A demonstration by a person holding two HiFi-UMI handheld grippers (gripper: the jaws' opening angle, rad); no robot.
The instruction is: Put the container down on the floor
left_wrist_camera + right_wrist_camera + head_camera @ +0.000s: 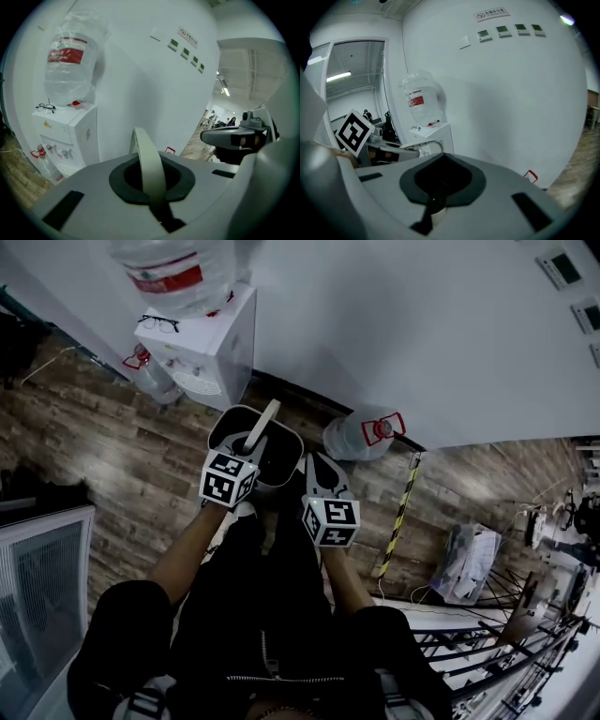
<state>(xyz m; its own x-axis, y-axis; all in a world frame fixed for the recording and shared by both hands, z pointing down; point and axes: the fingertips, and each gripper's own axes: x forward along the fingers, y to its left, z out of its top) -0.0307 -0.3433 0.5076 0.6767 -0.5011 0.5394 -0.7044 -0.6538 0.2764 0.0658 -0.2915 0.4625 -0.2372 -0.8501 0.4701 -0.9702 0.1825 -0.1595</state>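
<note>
The container (283,457), a dark bin with a pale rim, sits in front of my legs near the white wall. Its pale strap handle (263,421) stands up from it. My left gripper (249,442) is shut on that handle, which shows in the left gripper view as a pale band (150,164) running between the jaws. My right gripper (317,468) is beside the container's right rim, jaws together; its fingertips are hidden. I cannot tell whether the container's bottom touches the wooden floor.
A white water dispenser (208,351) with a large bottle (178,273) and glasses (159,322) stands at the wall to the left. Another water bottle (361,432) lies on the floor to the right. A striped pole (401,512), a bag (469,563) and a railing (487,652) are at the right.
</note>
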